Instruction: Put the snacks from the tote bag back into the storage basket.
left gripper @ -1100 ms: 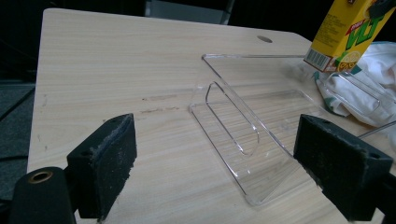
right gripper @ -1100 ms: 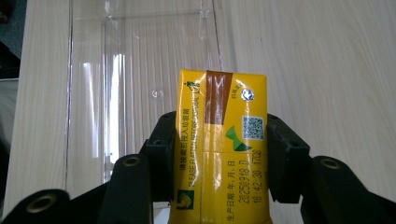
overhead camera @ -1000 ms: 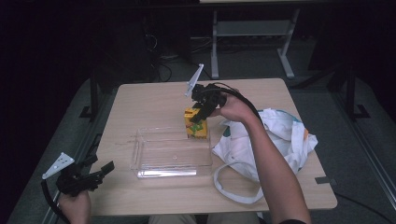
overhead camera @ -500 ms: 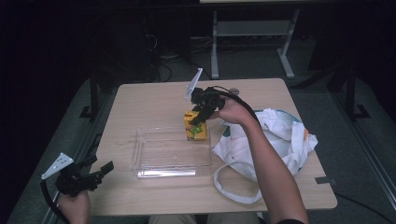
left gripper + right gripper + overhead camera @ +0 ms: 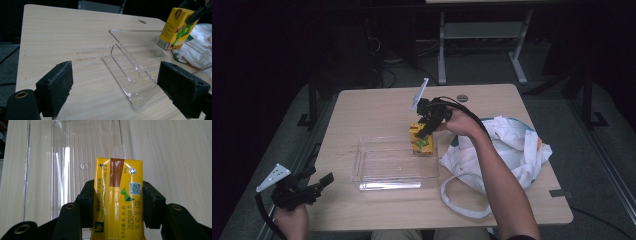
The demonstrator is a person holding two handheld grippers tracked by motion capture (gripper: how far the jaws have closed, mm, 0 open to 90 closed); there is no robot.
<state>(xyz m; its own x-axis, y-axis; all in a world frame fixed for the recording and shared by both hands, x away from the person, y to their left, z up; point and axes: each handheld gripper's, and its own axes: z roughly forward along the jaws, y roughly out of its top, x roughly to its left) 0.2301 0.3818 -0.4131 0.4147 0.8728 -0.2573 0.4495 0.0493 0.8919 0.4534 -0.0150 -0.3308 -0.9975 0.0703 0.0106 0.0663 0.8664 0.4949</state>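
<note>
Right gripper view: right hand-held gripper [image 5: 117, 205] clamps the yellow drink carton [image 5: 117, 195].

The yellow drink carton [image 5: 117, 200] carries all the readable print. In the right gripper view, its top face at the centre of the frame shows small vertical Chinese characters beside a brown strip, too fine to read, and below them the English words "PLEASE FLATTEN" followed by more letters that look like "FOR DISPOSAL". Toward the lower middle of that frame runs a date stamp, "20250919 D", then "10:42:38 1708", next to Chinese characters for year, month, day. A QR code sits right of the brown strip. In the left gripper view, at the upper right, the carton's side [image 5: 176, 27] bears large green letters "VLT" and a barcode at its lower edge.
</note>
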